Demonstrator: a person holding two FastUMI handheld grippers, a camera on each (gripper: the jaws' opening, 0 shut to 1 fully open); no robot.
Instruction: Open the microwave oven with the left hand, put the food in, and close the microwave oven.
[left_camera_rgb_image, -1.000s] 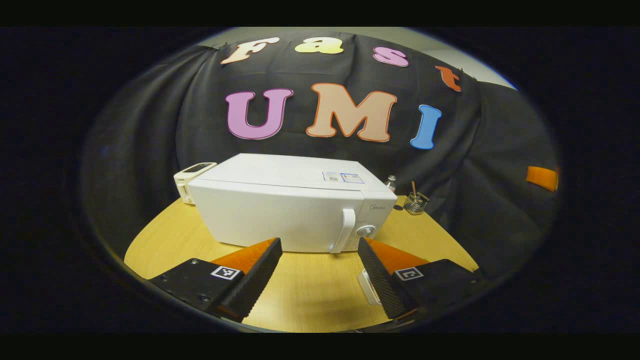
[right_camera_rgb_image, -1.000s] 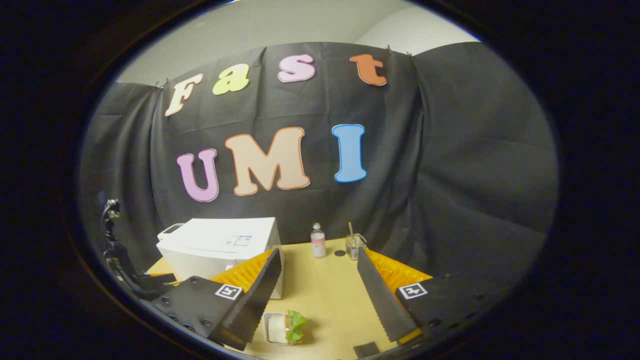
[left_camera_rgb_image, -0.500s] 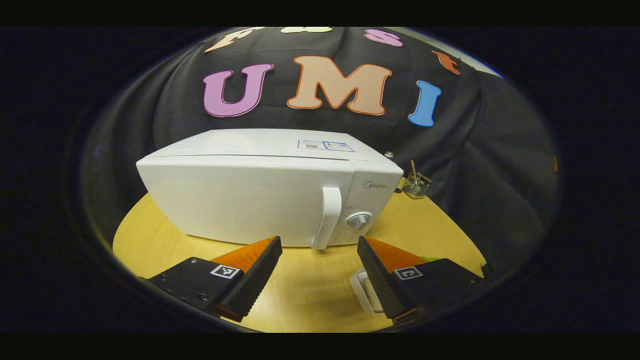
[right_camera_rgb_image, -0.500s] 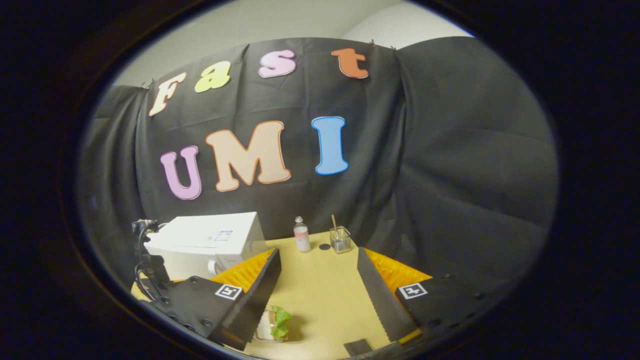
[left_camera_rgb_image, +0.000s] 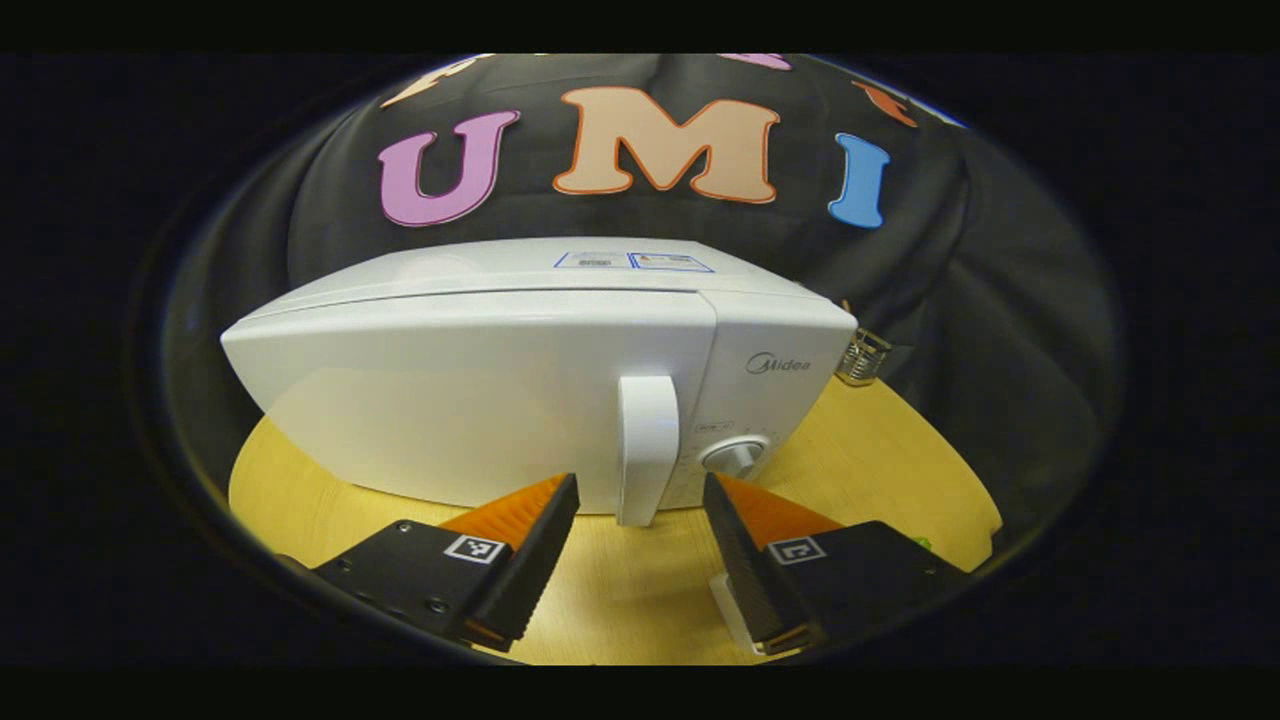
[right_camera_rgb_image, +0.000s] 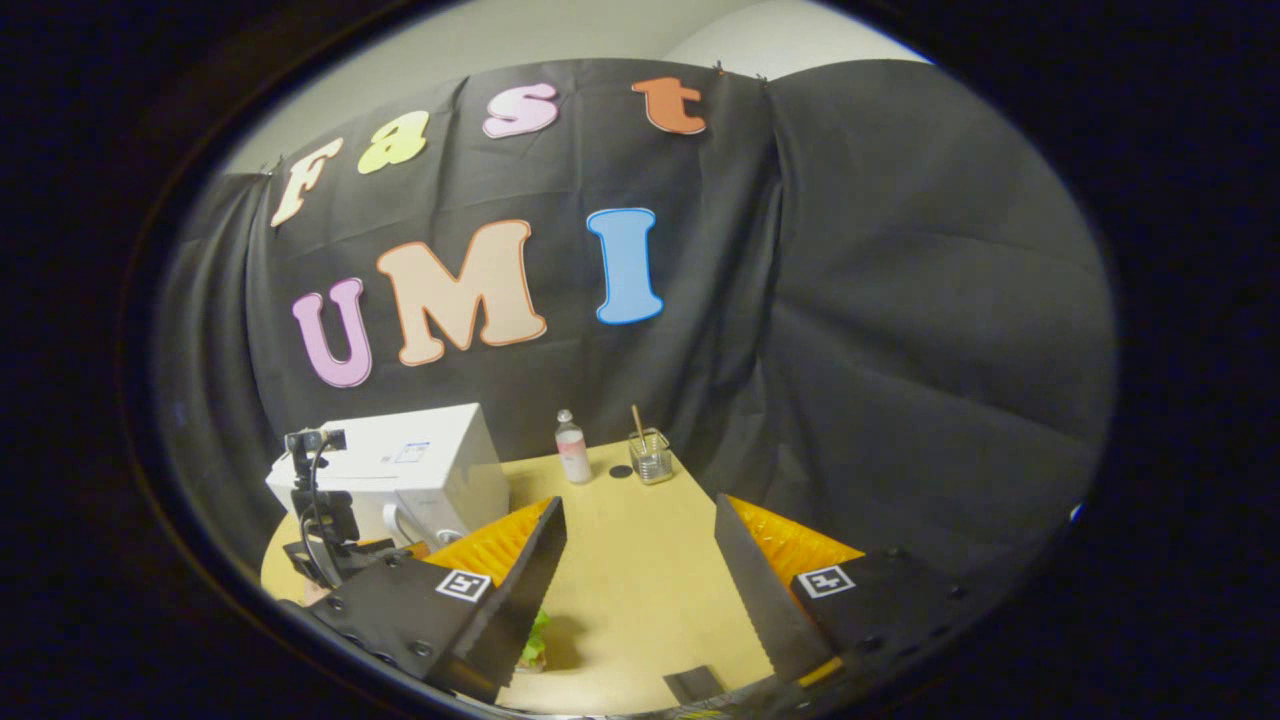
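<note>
Facing the microwave (left_camera_rgb_image: 520, 390) on the bench (left_camera_rgb_image: 880, 450), we hold the left claw (left_camera_rgb_image: 640, 545) open and empty; the door handle (left_camera_rgb_image: 645, 445) stands upright, just ahead and centred between its fingers, so this claw is much the nearer; the door is shut; the right claw (right_camera_rgb_image: 640, 590) gapes empty too, well apart, with the food (right_camera_rgb_image: 535, 640) low beside its left finger.
</note>
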